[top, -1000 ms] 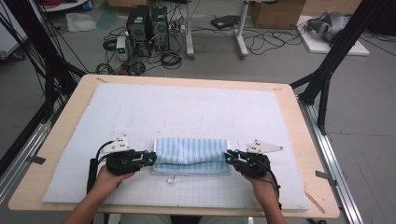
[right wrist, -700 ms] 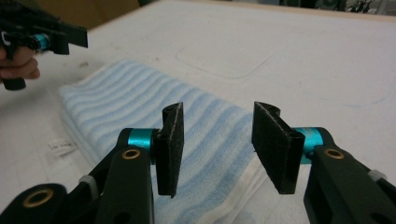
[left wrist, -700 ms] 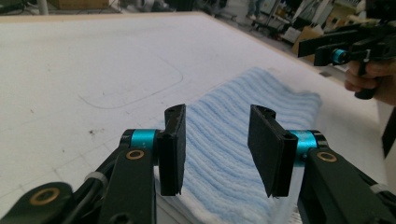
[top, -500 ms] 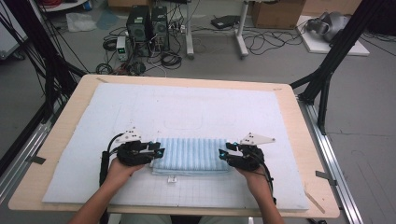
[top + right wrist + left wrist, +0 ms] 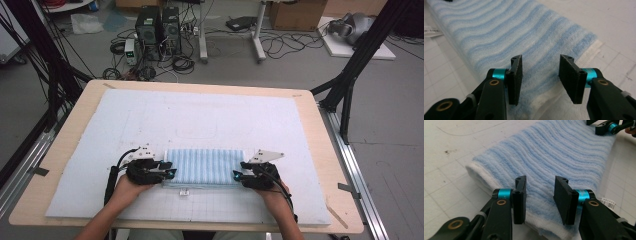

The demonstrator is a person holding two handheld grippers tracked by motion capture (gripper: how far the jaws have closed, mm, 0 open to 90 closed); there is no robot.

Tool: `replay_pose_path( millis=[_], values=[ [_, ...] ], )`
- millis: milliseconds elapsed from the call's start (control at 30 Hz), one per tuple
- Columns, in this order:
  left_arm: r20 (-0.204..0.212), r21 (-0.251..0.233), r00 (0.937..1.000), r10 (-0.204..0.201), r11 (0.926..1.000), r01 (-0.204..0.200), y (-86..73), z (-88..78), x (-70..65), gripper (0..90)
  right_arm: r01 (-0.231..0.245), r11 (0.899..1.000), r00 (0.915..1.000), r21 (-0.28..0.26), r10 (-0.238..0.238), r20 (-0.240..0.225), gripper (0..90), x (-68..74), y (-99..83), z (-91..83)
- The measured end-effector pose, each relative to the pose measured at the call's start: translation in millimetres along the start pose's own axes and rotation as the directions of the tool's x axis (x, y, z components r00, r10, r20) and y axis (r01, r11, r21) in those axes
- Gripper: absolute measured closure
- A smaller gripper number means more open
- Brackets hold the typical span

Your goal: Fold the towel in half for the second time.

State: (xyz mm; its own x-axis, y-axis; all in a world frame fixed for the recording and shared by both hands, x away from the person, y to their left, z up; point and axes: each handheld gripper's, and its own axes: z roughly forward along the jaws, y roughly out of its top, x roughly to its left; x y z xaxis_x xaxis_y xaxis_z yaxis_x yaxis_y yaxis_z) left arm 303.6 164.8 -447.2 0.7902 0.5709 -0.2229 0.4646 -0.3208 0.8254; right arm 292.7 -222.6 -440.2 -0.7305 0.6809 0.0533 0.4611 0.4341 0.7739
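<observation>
the folded blue striped towel (image 5: 204,167) lies flat on the white mat (image 5: 200,120) that covers the wooden tabletop (image 5: 320,130), near my edge of it and about midway between the tabletop's 2 sides. my left gripper (image 5: 169,173) sits at the towel's left end and my right gripper (image 5: 237,176) at its right end, each pointing inward along the towel toward the other. in the left gripper view my left gripper (image 5: 540,195) has its 2 black jaws spread, with the ribbed blue cloth and its white folded edge lying in the gap between them; the pads stand clear of the cloth and are not pinching it, and those jaws have just been opening. in the right gripper view my right gripper (image 5: 540,75) is the same: jaws apart, the towel's end and its white hem lying between them, nothing clamped, and these jaws too have just been opening. the towel (image 5: 554,157) stretches away from my left gripper to the far corner, where the tips of the other gripper show. a small white label (image 5: 184,192) with a barcode sticks out from the towel's near edge onto the mat. both of my hands rest low on the mat behind the grippers.
</observation>
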Motion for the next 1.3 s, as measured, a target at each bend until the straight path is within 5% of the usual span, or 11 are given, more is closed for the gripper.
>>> replay_pose_path(
  millis=[100, 267, 333, 400, 533, 633, 800, 867, 1300],
  values=[
    [-0.046, -0.115, 0.9984, 0.033, 0.9926, -0.038, 2.9, -9.3, 1.1, 55.4, -0.029, 0.998, 0.9995, -0.054, 0.03, 0.014, 40.0, -3.6, 0.3, -8.4],
    [-0.109, -0.261, 0.9936, -0.028, 0.9652, -0.002, 8.0, -23.7, 13.5, 41.3, -0.087, 0.991, 0.9921, -0.104, 0.096, 0.081, 27.2, -16.8, -1.4, -21.4],
    [-0.13, -0.278, 0.9898, -0.059, 0.9603, 0.02, 8.6, -28.1, 19.3, 32.0, -0.088, 0.989, 0.9868, -0.12, 0.103, 0.125, 22.8, -21.3, -2.0, -28.1],
    [-0.179, -0.293, 0.979, -0.097, 0.9554, 0.041, 8.7, -32.4, 24.1, 21.0, -0.081, 0.987, 0.9805, -0.139, 0.104, 0.166, 19.1, -24.8, -2.2, -34.8],
    [-0.207, -0.317, 0.9721, -0.11, 0.9475, 0.04, 7.1, -44.3, 35.4, 19.4, -0.078, 0.981, 0.9638, -0.177, 0.12, 0.238, 11.8, -31.8, -3.4, -47.5],
    [-0.23, -0.326, 0.966, -0.118, 0.9446, 0.038, 5.0, -50.4, 41.1, 19.5, -0.094, 0.976, 0.9574, -0.195, 0.142, 0.251, 11.6, -38.5, -6.9, -57.3],
    [-0.25, -0.33, 0.9631, -0.098, 0.944, 0.011, 3.1, -56.1, 45.7, 19.7, -0.121, 0.969, 0.9469, -0.214, 0.178, 0.268, 11.1, -48.7, -14.1, -69.9],
    [-0.26, -0.346, 0.9597, -0.107, 0.9381, 0.011, 2.8, -58.3, 46.7, 19.8, -0.124, 0.968, 0.9448, -0.217, 0.182, 0.272, 11.1, -50.6, -15.9, -72.6],
    [-0.264, -0.372, 0.9589, -0.103, 0.9284, -0.002, 0.5, -70.0, 51.1, 20.6, -0.121, 0.968, 0.944, -0.22, 0.181, 0.276, 11.0, -52.5, -18.2, -75.8]
  ],
)
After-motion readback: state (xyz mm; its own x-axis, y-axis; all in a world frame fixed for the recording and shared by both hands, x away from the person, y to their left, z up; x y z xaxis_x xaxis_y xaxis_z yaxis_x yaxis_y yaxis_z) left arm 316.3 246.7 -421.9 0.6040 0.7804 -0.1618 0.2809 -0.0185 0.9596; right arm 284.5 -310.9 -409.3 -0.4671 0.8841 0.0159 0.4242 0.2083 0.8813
